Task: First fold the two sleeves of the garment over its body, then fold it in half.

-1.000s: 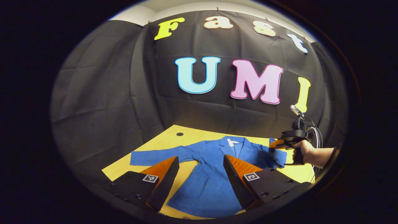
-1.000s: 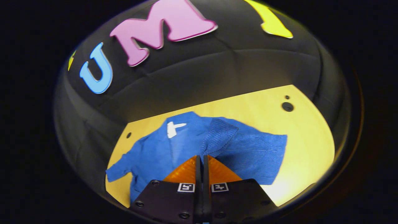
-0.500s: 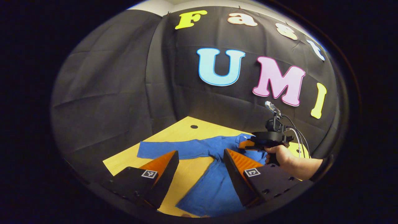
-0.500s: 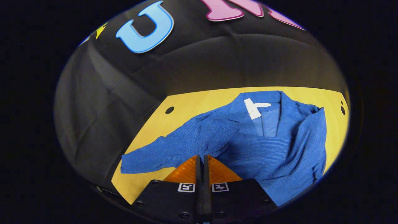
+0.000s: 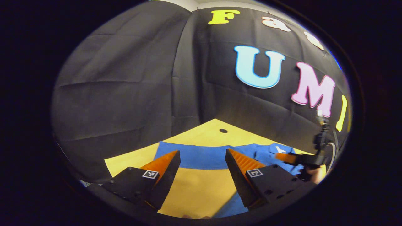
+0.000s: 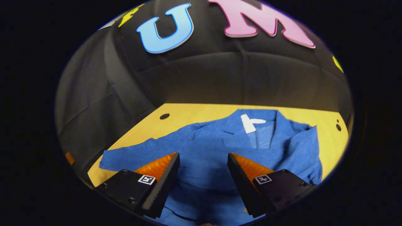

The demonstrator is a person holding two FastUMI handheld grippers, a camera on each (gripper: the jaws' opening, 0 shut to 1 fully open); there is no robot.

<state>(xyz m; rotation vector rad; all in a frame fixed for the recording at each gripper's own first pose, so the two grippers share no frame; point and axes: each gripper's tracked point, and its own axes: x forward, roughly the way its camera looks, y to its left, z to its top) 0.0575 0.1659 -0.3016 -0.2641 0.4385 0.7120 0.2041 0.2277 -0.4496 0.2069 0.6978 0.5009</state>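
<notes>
— One sleeve (image 6: 303,147) lying folded over the blue garment (image 6: 216,147), middle right of the right gripper view. Other sleeve (image 5: 194,155) lying flat on the yellow table (image 5: 194,191), low middle.

— Waiting open, both: left gripper (image 5: 202,166) and right gripper (image 6: 203,168), holding nothing. Still needing one sleeve fold, then halving. No boxes or bins showing.

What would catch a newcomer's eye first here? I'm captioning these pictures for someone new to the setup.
The blue garment spread over the yellow table stands out first: its right sleeve already lies across the body, while the left sleeve stretches out flat. Next come the two hand-held grippers, the right hand-held gripper open above the garment's body and the left hand-held gripper open near the outstretched sleeve.
</notes>
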